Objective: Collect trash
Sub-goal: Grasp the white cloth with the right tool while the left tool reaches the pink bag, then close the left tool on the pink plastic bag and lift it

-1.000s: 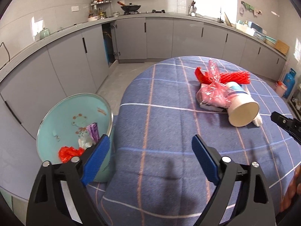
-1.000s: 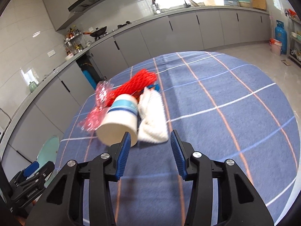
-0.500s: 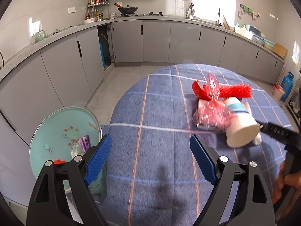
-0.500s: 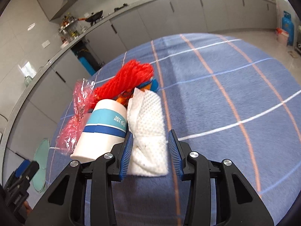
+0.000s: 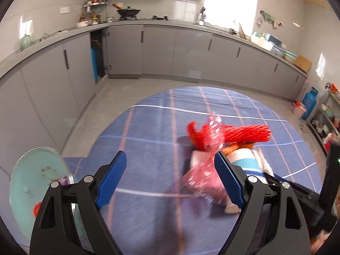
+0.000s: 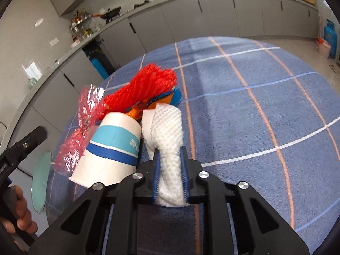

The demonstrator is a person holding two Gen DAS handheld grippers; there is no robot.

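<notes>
Behind my left tongs (image 5: 170, 178), spread apart over the blue cloth (image 5: 148, 127), the pink wrapper (image 5: 201, 180) is blurred and the paper cup (image 5: 246, 163) half hidden by the right finger. My right tongs (image 6: 170, 177) are clamped on the white paper towel (image 6: 167, 131); the cup (image 6: 112, 146) lies touching it, red netting (image 6: 146, 87) beyond. Past the left table edge stands the bin (image 5: 27, 182), its rim cut off.

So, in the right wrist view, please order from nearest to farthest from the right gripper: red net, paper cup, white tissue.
1. White tissue, held inside the right gripper.
2. Paper cup, just left.
3. Red net, behind both.
</notes>
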